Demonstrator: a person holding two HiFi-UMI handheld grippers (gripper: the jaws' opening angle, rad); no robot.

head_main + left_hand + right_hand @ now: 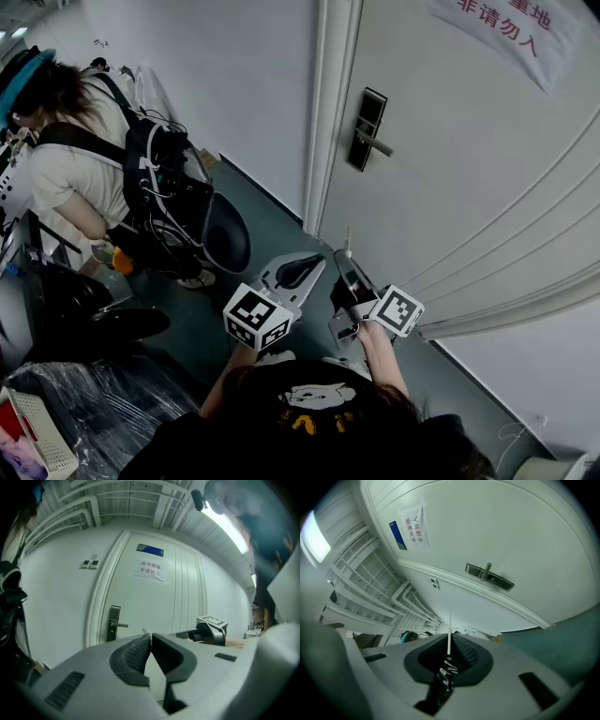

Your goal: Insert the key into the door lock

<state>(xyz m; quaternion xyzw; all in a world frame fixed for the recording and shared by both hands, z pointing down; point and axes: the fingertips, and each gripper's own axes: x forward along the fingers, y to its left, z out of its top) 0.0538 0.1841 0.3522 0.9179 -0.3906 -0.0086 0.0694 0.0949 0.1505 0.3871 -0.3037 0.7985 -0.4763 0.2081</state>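
The door lock (368,129) is a dark upright plate with a silver lever handle on the white door (469,178). It also shows in the left gripper view (113,623) and, lying sideways, in the right gripper view (489,576). My right gripper (345,261) is shut on a thin silver key (449,634) that sticks out past the jaws toward the door, well short of the lock. The key's tip (348,240) points up at the door. My left gripper (302,270) hangs beside the right one, shut with nothing in it (151,635).
A person with a black backpack (155,173) stands at the left by the wall. A dark round chair (227,234) and plastic-wrapped goods (103,403) lie on the floor behind me. A paper sign (511,33) hangs high on the door. The door frame (319,122) runs left of the lock.
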